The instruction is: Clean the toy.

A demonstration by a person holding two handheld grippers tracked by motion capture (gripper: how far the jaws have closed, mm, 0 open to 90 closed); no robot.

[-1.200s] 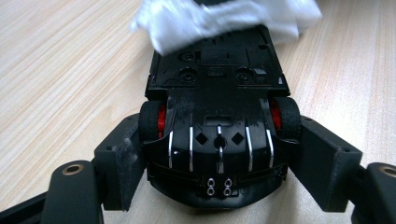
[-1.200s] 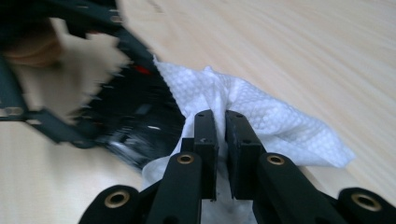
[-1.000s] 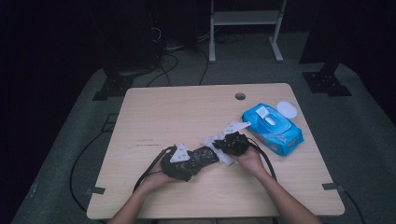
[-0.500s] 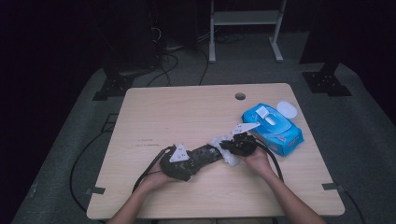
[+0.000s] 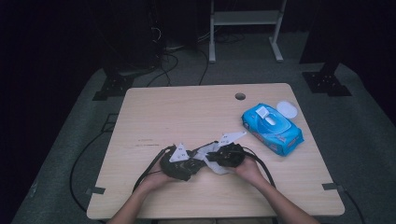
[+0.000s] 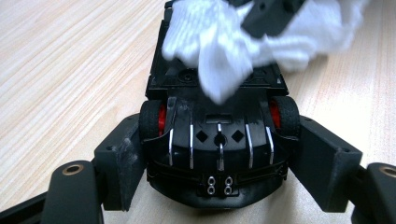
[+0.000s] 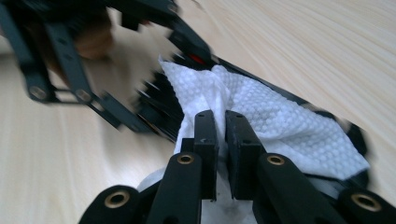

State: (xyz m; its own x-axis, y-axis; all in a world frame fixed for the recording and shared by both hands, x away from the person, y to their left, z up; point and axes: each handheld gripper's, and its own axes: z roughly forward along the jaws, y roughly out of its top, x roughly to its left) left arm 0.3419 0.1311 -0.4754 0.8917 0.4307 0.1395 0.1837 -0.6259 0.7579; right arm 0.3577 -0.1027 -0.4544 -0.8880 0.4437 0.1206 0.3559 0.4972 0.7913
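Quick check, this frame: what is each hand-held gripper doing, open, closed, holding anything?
Left hand-held gripper: closed on the black toy car, jaws against its sides.
Right hand-held gripper: closed on the white wipe, over the car.

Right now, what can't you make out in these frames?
- Toy car, left gripper view: front end covered by the white wipe.
- Right gripper view: wipe hides most of the car; left gripper motion-blurred.
- High view: blue wipes pack print too small to read.

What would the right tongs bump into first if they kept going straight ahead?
Probably the black toy car. The right tongs, pinching a white wipe, point at it lying just ahead under the wipe. The left tongs holding the car come after, though depth is unclear.
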